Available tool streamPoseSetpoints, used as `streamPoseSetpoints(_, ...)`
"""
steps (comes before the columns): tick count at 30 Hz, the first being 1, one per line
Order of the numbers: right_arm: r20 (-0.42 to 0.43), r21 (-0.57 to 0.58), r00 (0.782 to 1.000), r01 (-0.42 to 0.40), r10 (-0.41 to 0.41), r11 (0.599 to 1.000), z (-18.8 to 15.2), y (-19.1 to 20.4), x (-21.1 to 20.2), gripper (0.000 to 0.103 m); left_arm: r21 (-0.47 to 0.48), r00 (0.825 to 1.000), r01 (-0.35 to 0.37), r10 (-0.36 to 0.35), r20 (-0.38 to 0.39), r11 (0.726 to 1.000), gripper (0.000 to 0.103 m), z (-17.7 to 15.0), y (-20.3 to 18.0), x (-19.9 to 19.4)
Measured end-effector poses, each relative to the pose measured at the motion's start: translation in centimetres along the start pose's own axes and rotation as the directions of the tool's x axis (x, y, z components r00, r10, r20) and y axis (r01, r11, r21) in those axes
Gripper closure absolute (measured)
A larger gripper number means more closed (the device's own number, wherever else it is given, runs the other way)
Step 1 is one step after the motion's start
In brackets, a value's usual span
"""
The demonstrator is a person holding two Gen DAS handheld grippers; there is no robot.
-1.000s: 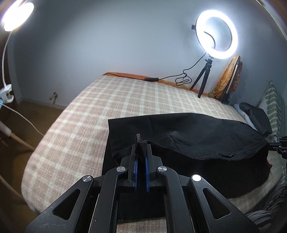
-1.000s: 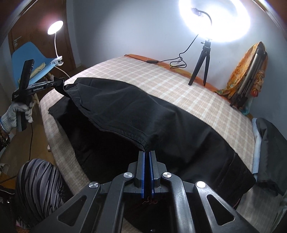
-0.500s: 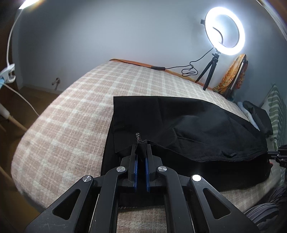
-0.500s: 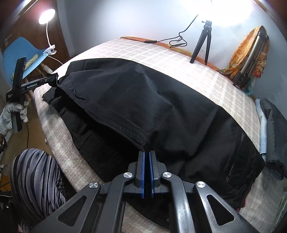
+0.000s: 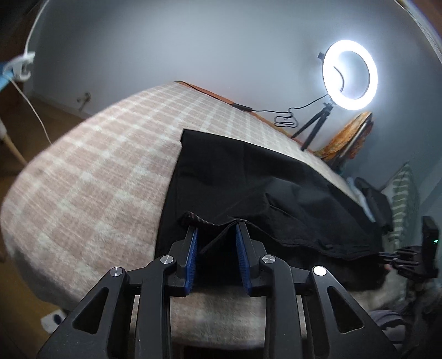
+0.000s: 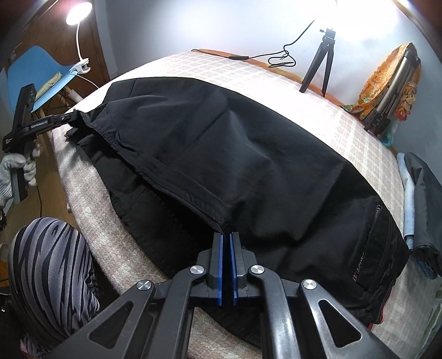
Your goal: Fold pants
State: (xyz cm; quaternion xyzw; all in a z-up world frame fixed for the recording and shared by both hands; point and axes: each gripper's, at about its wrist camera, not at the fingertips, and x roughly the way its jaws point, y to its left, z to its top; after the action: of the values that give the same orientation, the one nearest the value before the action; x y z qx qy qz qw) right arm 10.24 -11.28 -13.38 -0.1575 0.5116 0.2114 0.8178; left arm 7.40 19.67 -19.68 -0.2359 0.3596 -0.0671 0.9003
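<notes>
Black pants (image 6: 248, 154) lie lengthwise on the plaid bed (image 5: 105, 171), one leg folded over the other. In the left wrist view the pants (image 5: 262, 187) spread ahead, and my left gripper (image 5: 216, 229) is open at the hem, the cloth edge slack between its jaws. My right gripper (image 6: 226, 237) is shut on the seam edge of the upper leg near the waist end. The left gripper also shows in the right wrist view (image 6: 74, 117) at the far hem. The right gripper shows at the right edge of the left wrist view (image 5: 386, 254).
A ring light on a tripod (image 5: 349, 74) stands on the bed's far side with its cable (image 6: 279, 59). Other dark clothes (image 6: 425, 198) lie at the right. A clip lamp (image 6: 80, 8) and blue chair (image 6: 33, 69) stand at left. My striped-trousered leg (image 6: 52, 265) is beside the bed.
My left gripper has opened and let go of the hem, which now lies on the bed. Both grippers lowered the upper leg onto the lower one. The right gripper stays shut.
</notes>
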Motion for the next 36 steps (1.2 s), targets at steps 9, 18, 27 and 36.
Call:
streamPoseSetpoints(9, 0.002, -0.008, 1.0, -0.008, 0.008, 1.0, 0.2, 0.0, 0.2, 0.101, -0.288, 0.987, 0.154, -0.163, -0.006, 0.945, 0.055, -0.2, 2.5, 0.4)
streamPoseSetpoints(18, 0.017, -0.005, 1.0, -0.007, 0.007, 1.0, 0.0, -0.3, 0.1, 0.101, -0.428, 0.994, 0.088, -0.11, -0.027, 0.9, 0.088, 0.6, 3.2, 2.3)
streamPoseSetpoints(27, 0.059, -0.011, 0.998, 0.003, -0.002, 1.0, 0.1, -0.9, -1.9, 0.103, -0.331, 0.997, 0.077, -0.073, 0.024, 0.94, 0.101, 1.7, 1.7, 0.7)
streamPoseSetpoints(36, 0.075, -0.077, 0.997, -0.018, 0.024, 0.997, -0.3, 0.0, -4.8, 0.103, -0.301, 0.998, 0.056, -0.054, 0.012, 0.952, 0.101, 0.3, 2.0, -0.2)
